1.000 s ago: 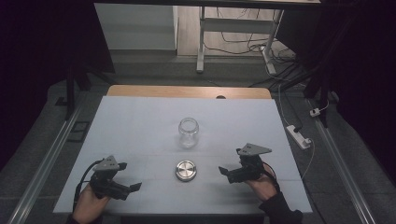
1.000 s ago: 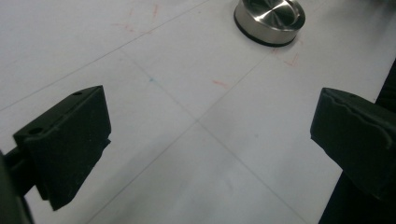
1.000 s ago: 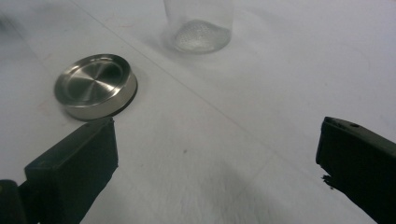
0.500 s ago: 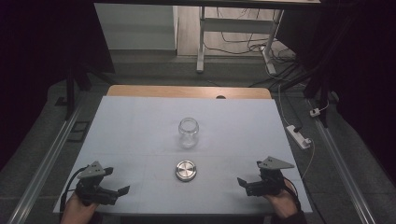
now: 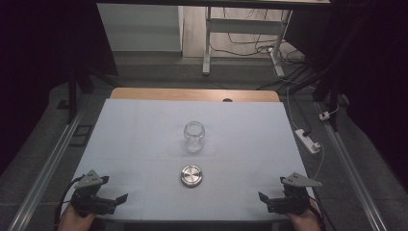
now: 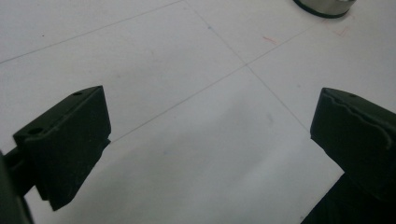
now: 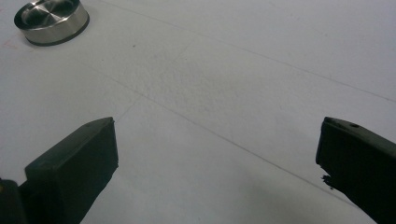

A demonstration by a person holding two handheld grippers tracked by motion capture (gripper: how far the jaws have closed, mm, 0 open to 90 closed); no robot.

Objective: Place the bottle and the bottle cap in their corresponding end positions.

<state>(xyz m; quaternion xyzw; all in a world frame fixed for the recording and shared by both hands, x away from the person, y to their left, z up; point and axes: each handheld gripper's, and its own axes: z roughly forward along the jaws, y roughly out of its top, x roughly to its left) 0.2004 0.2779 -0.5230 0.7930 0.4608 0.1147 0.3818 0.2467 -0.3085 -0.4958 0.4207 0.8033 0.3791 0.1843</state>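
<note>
The jar (image 5: pixel 194 136) stands upright at the centre of the counter (image 5: pixel 144 125). It is clear glass, with an open mouth, a short neck and rounded shoulders; it appears empty. The lid (image 5: pixel 191 175) lies just beside it at 6 o'clock, apart from the jar and not touching it. The lid is a round, low metal disc with a brushed silver face, a shallow recessed centre and a dark band at its base, as seen in the right gripper view (image 7: pixel 51 21).

The left gripper (image 5: pixel 118 198) sits at the near edge of the counter, at 8 o'clock from the lid and well apart from it. Its jaws are spread wide with bare counter between them; the left gripper view shows the lid edge (image 6: pixel 324 7) at 1 o'clock.

The right gripper (image 5: pixel 262 197) sits at the near edge at 4 o'clock from the lid, well apart. Its jaws are likewise spread wide and hold nothing.
</note>
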